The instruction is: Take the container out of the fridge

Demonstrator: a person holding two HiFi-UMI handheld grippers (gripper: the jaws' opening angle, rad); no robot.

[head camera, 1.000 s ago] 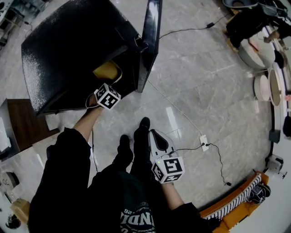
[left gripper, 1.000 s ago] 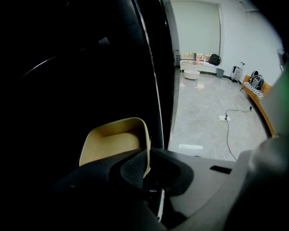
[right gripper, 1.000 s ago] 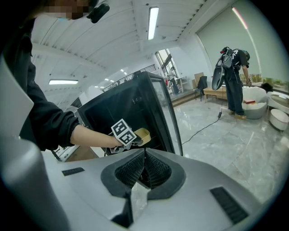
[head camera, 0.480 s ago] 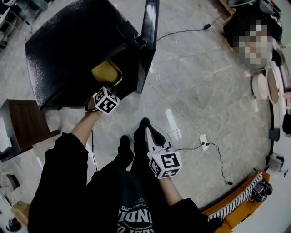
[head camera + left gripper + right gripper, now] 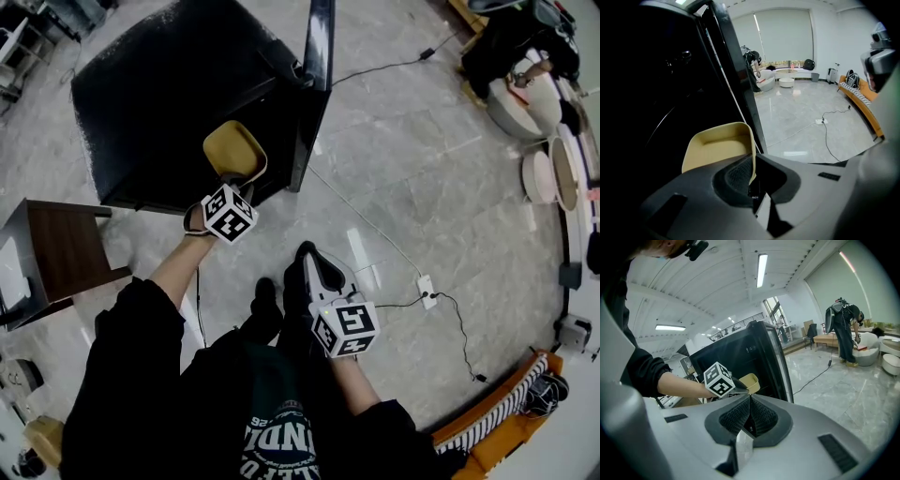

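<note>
A tan, shallow container point(image 5: 234, 148) sticks out of the front of the black fridge point(image 5: 178, 94), whose door point(image 5: 319, 56) stands open to the right. My left gripper point(image 5: 238, 182) is shut on the container's near rim. In the left gripper view the container point(image 5: 717, 147) is tilted, and its right wall is pinched between the pads of the left gripper point(image 5: 752, 180), with the dark fridge interior behind. My right gripper point(image 5: 315, 269) hangs low over the floor by the person's shoes. The right gripper point(image 5: 750, 416) is shut with nothing between its pads, and its view shows the container point(image 5: 750, 380) beside the fridge point(image 5: 745, 352).
A brown wooden stool point(image 5: 58, 246) stands left of the fridge. A cable runs over the marble floor to a white power strip point(image 5: 424, 291). A person point(image 5: 511, 42) bends over white round seats point(image 5: 539, 178) at the far right. An orange sofa point(image 5: 487, 422) is at the lower right.
The left gripper has pulled back towards me with the container, which has come out from under the fridge's top and shows more fully. The right gripper has hardly moved.
</note>
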